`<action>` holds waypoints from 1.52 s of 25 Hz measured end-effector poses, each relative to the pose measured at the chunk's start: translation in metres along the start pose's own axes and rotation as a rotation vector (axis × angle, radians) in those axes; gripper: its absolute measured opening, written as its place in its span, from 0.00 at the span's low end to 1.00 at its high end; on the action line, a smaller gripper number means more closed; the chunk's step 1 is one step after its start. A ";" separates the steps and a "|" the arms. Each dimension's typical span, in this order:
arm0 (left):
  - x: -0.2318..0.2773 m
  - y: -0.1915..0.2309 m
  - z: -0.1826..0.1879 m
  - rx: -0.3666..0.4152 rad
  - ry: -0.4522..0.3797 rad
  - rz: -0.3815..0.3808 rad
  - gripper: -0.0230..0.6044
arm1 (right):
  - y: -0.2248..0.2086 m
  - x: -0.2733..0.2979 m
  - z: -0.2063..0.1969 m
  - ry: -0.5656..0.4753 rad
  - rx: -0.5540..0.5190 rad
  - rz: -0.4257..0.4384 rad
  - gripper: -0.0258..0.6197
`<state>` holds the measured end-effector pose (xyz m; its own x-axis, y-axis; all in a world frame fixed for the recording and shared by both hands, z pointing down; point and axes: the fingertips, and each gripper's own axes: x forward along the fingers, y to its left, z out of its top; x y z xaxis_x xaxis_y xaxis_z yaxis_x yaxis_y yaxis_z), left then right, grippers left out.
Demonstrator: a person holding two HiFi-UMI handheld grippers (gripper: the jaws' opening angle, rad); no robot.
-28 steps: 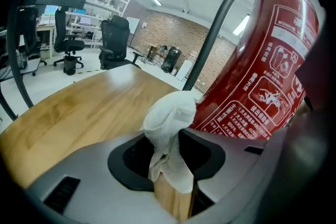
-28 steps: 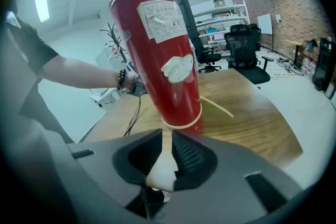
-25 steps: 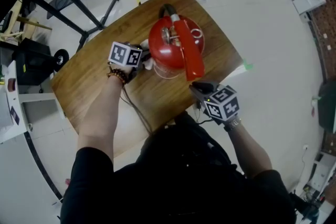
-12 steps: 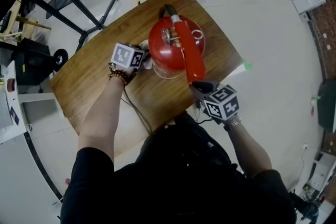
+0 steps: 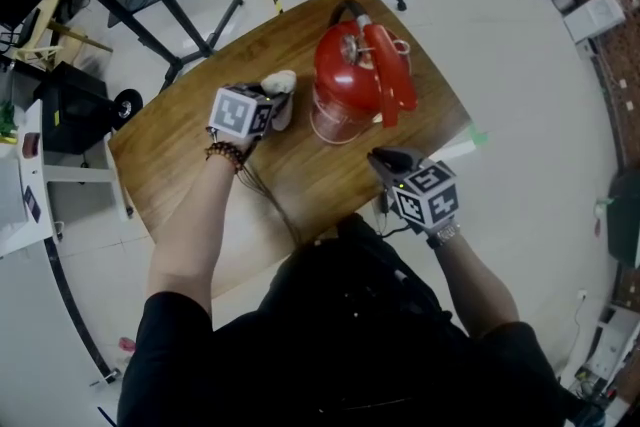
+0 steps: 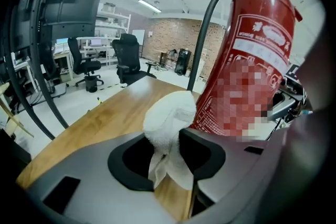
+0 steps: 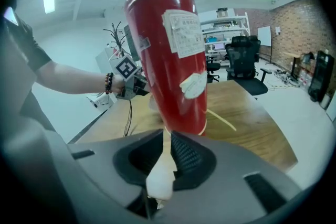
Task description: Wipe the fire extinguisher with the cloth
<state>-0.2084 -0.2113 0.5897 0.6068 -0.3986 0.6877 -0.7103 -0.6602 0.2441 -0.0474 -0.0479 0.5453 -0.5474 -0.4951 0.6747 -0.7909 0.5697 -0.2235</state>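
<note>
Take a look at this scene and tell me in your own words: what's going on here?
A person works with a gripper in each hand at a wooden table where a red fire extinguisher stands. The left gripper is clamped on a white cloth, held beside the extinguisher's body and seemingly just off it. The right gripper, near the base, has just been closing its jaws, with a pale strip that runs toward the base pinched between them.

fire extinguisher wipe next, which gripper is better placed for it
Left. The left gripper grips the white cloth right beside the red fire extinguisher; the right gripper, whose jaws have just been closing, pinches only a pale strip near its base.
</note>
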 end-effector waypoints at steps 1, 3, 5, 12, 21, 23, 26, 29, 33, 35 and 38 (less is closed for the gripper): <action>-0.008 -0.002 0.001 -0.002 -0.016 0.003 0.26 | 0.004 -0.001 0.002 -0.011 -0.009 -0.011 0.14; -0.024 -0.005 0.000 -0.005 -0.042 0.012 0.26 | 0.011 -0.004 0.007 -0.033 -0.029 -0.035 0.12; -0.041 -0.011 0.001 -0.002 -0.067 0.024 0.26 | 0.018 -0.009 0.012 -0.055 -0.049 -0.058 0.09; -0.095 -0.057 0.003 -0.007 -0.149 0.052 0.26 | 0.027 -0.032 0.027 -0.131 -0.109 -0.092 0.07; -0.133 -0.136 -0.016 -0.017 -0.185 0.149 0.26 | 0.039 -0.058 0.037 -0.194 -0.189 0.002 0.06; -0.137 -0.155 -0.021 -0.034 -0.198 0.169 0.26 | 0.041 -0.067 0.038 -0.212 -0.206 0.022 0.06; -0.140 -0.188 -0.032 -0.074 -0.211 0.194 0.26 | 0.045 -0.085 0.037 -0.237 -0.220 0.052 0.06; -0.145 -0.220 -0.041 -0.087 -0.208 0.231 0.26 | 0.048 -0.101 0.029 -0.245 -0.235 0.084 0.06; -0.152 -0.249 -0.037 -0.070 -0.229 0.284 0.26 | 0.055 -0.117 0.024 -0.269 -0.258 0.111 0.06; -0.154 -0.261 -0.034 -0.055 -0.229 0.302 0.26 | 0.061 -0.124 0.022 -0.279 -0.269 0.122 0.06; -0.157 -0.274 -0.029 -0.025 -0.231 0.320 0.26 | 0.070 -0.133 0.019 -0.291 -0.285 0.124 0.06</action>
<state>-0.1191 0.0510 0.4348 0.4155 -0.7166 0.5602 -0.8834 -0.4646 0.0610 -0.0347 0.0453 0.4261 -0.7205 -0.5524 0.4192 -0.6289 0.7752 -0.0595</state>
